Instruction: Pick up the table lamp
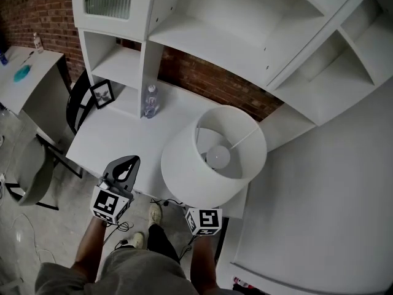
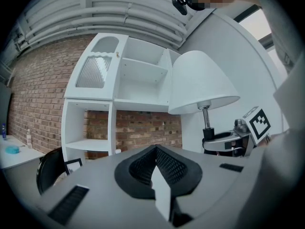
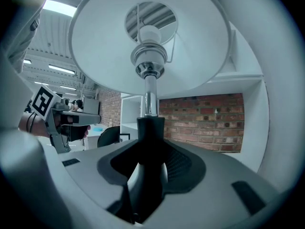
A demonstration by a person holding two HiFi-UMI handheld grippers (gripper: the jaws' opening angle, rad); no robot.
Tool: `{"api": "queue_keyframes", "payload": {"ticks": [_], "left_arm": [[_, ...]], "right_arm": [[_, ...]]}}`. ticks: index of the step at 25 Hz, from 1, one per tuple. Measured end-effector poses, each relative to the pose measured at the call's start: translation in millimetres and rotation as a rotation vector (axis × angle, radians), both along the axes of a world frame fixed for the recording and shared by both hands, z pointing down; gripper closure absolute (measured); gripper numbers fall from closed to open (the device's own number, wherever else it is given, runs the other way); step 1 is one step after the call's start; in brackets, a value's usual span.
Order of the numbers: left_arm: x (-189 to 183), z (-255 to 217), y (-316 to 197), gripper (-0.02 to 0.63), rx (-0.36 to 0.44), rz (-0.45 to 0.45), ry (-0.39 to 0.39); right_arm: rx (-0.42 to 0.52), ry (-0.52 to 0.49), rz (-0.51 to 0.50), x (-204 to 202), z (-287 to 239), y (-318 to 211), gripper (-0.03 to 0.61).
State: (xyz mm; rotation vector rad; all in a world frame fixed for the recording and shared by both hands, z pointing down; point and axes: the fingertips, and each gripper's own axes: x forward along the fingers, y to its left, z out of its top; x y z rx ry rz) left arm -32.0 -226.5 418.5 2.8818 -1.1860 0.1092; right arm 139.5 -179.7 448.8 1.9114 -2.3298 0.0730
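At the far left a dark chair [image 1: 32, 172] stands beside the white desk [image 1: 116, 141], with a small picture frame [image 1: 102, 94] and a water bottle [image 1: 151, 101] at the desk's far side under the shelving. Near the desk's front edge, the left gripper [image 1: 127, 163] is level with its jaws pressed together on nothing, so it has no part in the hold. To its right is the table lamp [image 1: 184, 168], above the near right part of the desk. Its wide white shade opens toward the head camera and hides whether the base is clear of the surface. The right gripper [image 3: 151, 149] is clamped on the lamp's black collar [image 3: 150, 128], just below the bright metal stem [image 3: 150, 93], and the lamp stands upright in it. That looks the right place to hold. The collar is stiff and probably less slick than the polished tube above it, which could slide or turn between the pads. The shade seems thin and light and would likely dent or tilt if squeezed, so it is no handle. With the shade broad and high over a single narrow grip, the lamp will probably sway, so it should be carried upright and slowly, well clear of the shelves on the far side.
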Motion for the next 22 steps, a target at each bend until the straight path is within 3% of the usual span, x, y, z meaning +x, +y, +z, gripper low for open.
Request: {"api": "queue_keyframes", "payload": {"ticks": [22], "left_arm": [[-34.0, -4.9, 99.4, 0.611, 0.004, 0.040, 0.000]], "right_arm": [[-0.034, -0.012, 0.044, -33.5, -6.4, 114.1, 0.411]]}}
